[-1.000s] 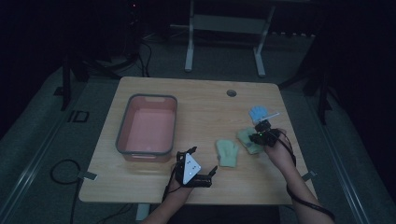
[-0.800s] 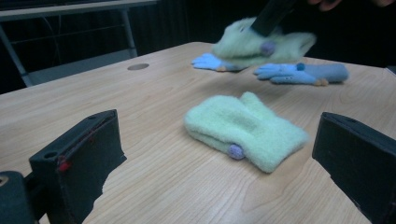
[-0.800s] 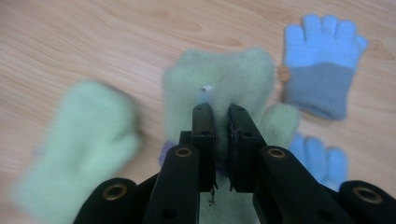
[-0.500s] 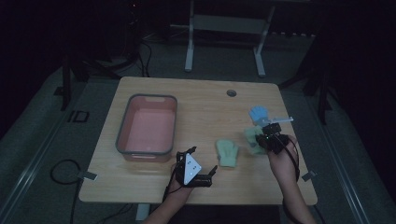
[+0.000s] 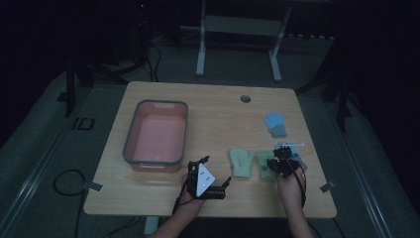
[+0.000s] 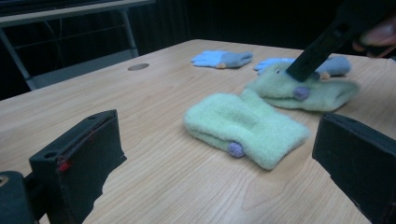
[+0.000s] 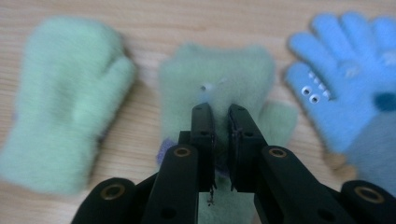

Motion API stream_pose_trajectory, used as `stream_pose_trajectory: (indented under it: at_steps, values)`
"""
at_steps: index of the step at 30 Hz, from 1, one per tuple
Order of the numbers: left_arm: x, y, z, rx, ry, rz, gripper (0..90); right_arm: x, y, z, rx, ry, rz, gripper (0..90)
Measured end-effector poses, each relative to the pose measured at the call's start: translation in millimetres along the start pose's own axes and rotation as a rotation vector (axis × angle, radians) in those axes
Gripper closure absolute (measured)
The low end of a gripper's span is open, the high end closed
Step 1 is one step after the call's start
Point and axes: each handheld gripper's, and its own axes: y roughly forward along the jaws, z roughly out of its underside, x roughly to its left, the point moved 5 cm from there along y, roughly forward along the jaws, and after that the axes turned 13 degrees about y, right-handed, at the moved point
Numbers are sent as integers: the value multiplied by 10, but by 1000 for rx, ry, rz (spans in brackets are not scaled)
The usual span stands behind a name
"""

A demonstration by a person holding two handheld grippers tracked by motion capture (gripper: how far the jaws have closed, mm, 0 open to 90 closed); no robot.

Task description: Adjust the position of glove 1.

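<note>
You are pinching the right green mitten point(image 7: 219, 79) in your right tool point(image 5: 284, 165), apparently to lift it. Your left tool point(image 5: 210, 174) is waiting wide beside the left green mitten point(image 6: 245, 128).

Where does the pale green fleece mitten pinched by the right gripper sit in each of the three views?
High view: pale green fleece mitten, lower right of the table, under the right gripper.
Left gripper view: upper right, behind its twin.
Right gripper view: centre, between the jaws.
Shared landmark: the second pale green mitten beside it.
</note>
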Motion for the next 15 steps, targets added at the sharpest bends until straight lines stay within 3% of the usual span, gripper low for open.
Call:
stream_pose_trajectory:
  at_steps: [3,8,15]
  values:
    - [2,2,-1,-1,-4,0,18,-24,105,64,28,6,-8,785]
    - [2,4,0,1,-7,1,19,-64,103,49,33,29,-29,745]
    - [3,6,1,4,-4,3,18,-31,-19,-29,23,-46,-14,674]
